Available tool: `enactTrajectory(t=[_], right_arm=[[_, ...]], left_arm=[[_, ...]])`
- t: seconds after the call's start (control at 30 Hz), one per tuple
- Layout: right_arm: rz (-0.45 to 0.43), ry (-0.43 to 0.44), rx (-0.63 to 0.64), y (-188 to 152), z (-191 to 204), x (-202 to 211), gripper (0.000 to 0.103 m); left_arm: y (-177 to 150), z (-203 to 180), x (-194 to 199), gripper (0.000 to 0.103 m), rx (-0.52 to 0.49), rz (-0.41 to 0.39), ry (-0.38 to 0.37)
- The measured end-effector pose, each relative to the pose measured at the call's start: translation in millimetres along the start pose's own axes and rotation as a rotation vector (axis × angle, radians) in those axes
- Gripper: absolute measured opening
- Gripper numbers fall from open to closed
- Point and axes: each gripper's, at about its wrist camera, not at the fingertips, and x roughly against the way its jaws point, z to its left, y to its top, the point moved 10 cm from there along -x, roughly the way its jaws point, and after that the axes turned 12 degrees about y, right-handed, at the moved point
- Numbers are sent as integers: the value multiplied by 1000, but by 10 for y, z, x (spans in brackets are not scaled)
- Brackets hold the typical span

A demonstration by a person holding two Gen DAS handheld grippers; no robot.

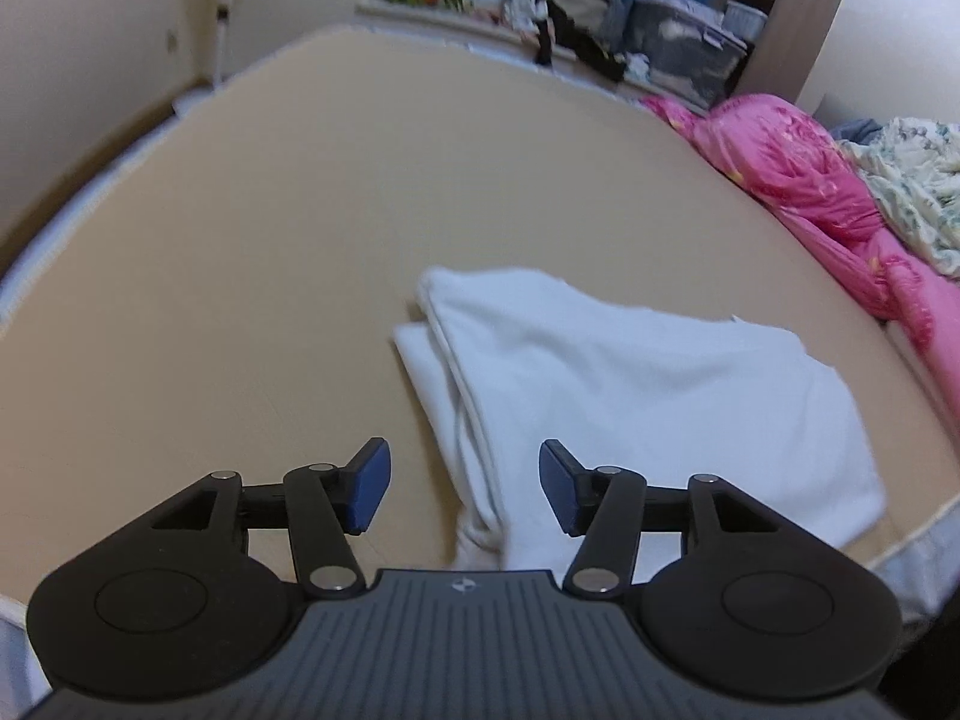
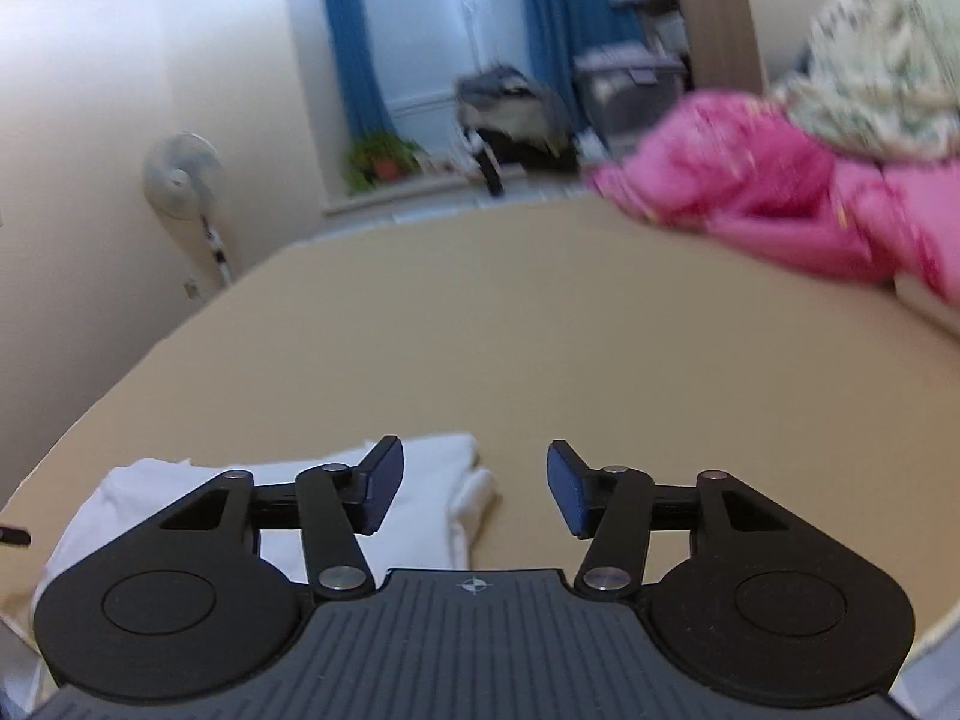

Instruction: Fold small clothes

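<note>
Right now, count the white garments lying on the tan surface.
1. The white garment lies folded on the tan surface, just ahead of the open left gripper; in the right wrist view it sits under the open right gripper's left finger. Others may lie outside both views.

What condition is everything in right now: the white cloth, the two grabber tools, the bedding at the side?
White garment: folded, lying flat on the tan surface, not gripped.
Left gripper: open, empty, over the garment's near edge.
Right gripper: open, empty.
Pink quilt: bunched up at the surface's edge.
Floral blanket: crumpled beside the quilt.
Fan: upright; whether running, unclear.
</note>
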Motion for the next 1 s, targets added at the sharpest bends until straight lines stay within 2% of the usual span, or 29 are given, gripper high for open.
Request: enactTrajectory(t=[0.07,0.13,0.27,0.4,0.6,0.7,0.83,1.0], right_arm=[[33,-28,-17,-82,-27,-100,55],[15,-55,-30,-73,-56,-145,55],[62,-129,-12,-160,-114,-270,55],[96,-149,-7,-221,-105,-329,55],[98,-163,-19,-254,-103,-275,56],[97,-168,-36,-240,-141,-266,56],[91,-162,-56,-219,-164,-276,55],[95,-139,-74,-219,-124,-325,56]], left_arm=[[34,9,39,67,-31,-44,31],[57,-5,82,70,-62,-81,72],[71,-34,80,77,-101,-102,116],[86,-53,48,78,-113,-107,150],[76,-54,57,76,-47,-89,118],[14,-66,127,68,1,-53,95],[-92,-55,229,64,82,-23,140],[-238,-17,319,64,248,-42,173]])
